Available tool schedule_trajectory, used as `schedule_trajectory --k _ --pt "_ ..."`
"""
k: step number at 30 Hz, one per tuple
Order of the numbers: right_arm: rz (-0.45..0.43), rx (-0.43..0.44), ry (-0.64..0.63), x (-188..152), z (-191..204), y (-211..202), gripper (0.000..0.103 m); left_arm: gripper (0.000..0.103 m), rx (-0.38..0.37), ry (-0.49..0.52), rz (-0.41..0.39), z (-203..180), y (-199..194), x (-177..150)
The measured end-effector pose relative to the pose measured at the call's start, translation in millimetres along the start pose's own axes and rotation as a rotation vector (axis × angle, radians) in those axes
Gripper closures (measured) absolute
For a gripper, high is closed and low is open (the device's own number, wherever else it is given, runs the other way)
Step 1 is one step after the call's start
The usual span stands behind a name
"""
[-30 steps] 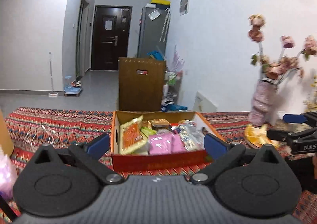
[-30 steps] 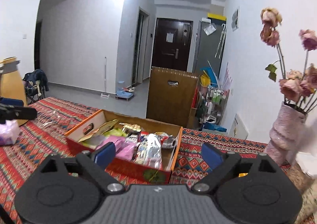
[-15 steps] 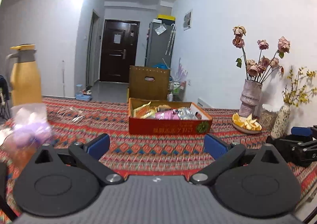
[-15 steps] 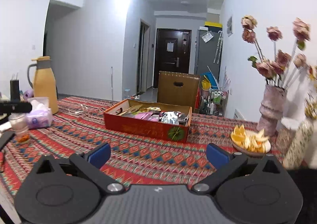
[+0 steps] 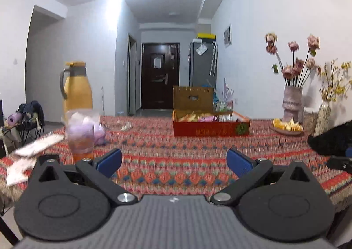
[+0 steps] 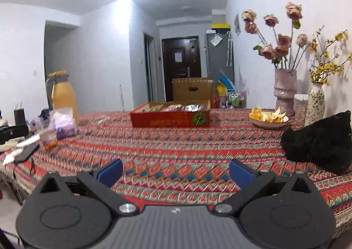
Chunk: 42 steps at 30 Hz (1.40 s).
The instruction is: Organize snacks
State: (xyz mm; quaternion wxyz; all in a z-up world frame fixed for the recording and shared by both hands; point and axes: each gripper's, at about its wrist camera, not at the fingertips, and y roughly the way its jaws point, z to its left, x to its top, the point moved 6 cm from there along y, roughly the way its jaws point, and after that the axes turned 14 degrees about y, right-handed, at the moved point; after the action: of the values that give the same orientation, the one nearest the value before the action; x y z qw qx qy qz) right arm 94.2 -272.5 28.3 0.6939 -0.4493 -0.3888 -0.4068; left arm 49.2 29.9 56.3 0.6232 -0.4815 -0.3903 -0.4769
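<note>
In the left wrist view, the left gripper (image 5: 173, 162) hangs over the near edge of the tabletop (image 5: 176, 161), its jaws spread wide with nothing between them. The red snack box (image 5: 211, 124) sits well ahead on the patterned cloth, packets showing above its rim; gold writing runs along its front wall beside a green emblem, too blurred to read. To the left stand a clear cup (image 5: 80, 139), a purple tissue pack (image 5: 99, 133) and a yellow thermos jug (image 5: 76, 89), with white wrappers (image 5: 33, 150) near the edge. Right of the box lie a plate of orange peels (image 5: 288, 126), a pink vase of roses (image 5: 292, 103) and a slim patterned vase (image 5: 323, 117).

In the right wrist view, the right gripper (image 6: 176, 172) also has its jaws wide and empty. The snack box (image 6: 170, 118) lies far ahead at centre, its lettering unreadable. A black furry bag (image 6: 319, 141) rests on the tabletop just ahead to the right. The peel plate (image 6: 268, 119) sits between box and vases. A dark phone (image 6: 26, 152) lies at the left edge.
</note>
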Motion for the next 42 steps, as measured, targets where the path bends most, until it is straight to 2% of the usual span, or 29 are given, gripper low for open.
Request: schedule_trajectory --k 4,8,14,42 --pt "-0.02 -0.048 -0.052 -17 10 -1 0.0 0.0 0.022 0.022 0.024 -12 -1 -16" --pt "0.02 0.013 -0.005 -33 22 -2 0.0 0.0 -0.008 0.015 0.032 -27 -1 -25" --pt "0.067 0.046 -0.048 -49 46 6 0.0 0.0 -0.05 0.001 0.057 -36 2 -30" --pt "0.075 0.047 -0.055 -51 51 4 0.0 0.0 -0.058 0.012 0.045 -33 2 -28"
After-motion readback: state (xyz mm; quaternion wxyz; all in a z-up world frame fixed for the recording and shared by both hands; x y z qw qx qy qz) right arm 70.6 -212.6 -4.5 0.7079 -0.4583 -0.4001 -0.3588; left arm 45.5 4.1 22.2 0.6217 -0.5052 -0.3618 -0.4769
